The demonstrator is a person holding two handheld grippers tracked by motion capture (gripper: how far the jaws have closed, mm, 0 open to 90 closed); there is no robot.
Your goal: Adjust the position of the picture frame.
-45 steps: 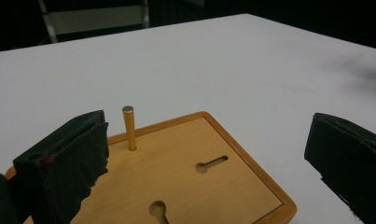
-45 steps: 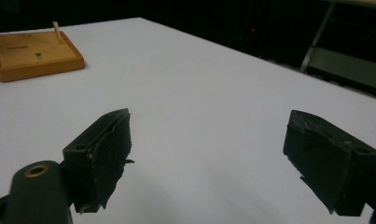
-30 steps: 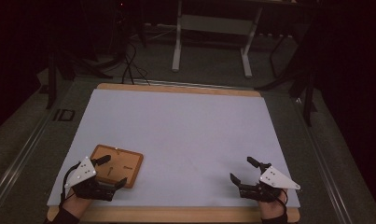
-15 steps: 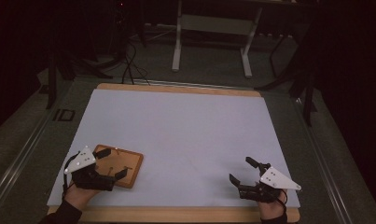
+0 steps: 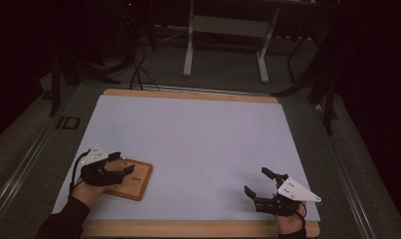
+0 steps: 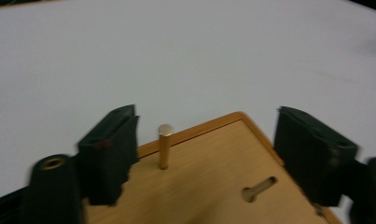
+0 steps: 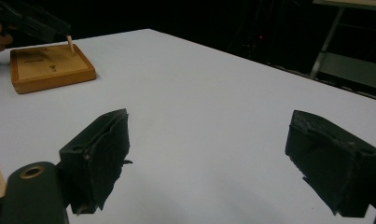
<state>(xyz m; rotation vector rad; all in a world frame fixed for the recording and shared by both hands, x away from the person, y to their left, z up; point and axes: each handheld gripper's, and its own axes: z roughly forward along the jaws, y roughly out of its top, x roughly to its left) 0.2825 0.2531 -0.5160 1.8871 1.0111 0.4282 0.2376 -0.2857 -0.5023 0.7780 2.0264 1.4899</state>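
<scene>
wooden tray (image 5: pixel 131 178) lies near the table's (image 5: pixel 198 134) near-left corner in the high view, left gripper (image 5: pixel 122 166) over it, right gripper (image 5: pixel 257 185) near-right, jaws spread, nothing between; left gripper view: brass peg (image 6: pixel 164 146) stands upright between jaws that have just been closing, not touching it; right gripper view: tray far left.

Left gripper (image 5: pixel 122 169) at lower left of the high view, held level, jaws apart but just been closing, not yet pressing anything. Right gripper (image 5: pixel 259 182) at lower right, jaws wide open, nothing between them.
</scene>
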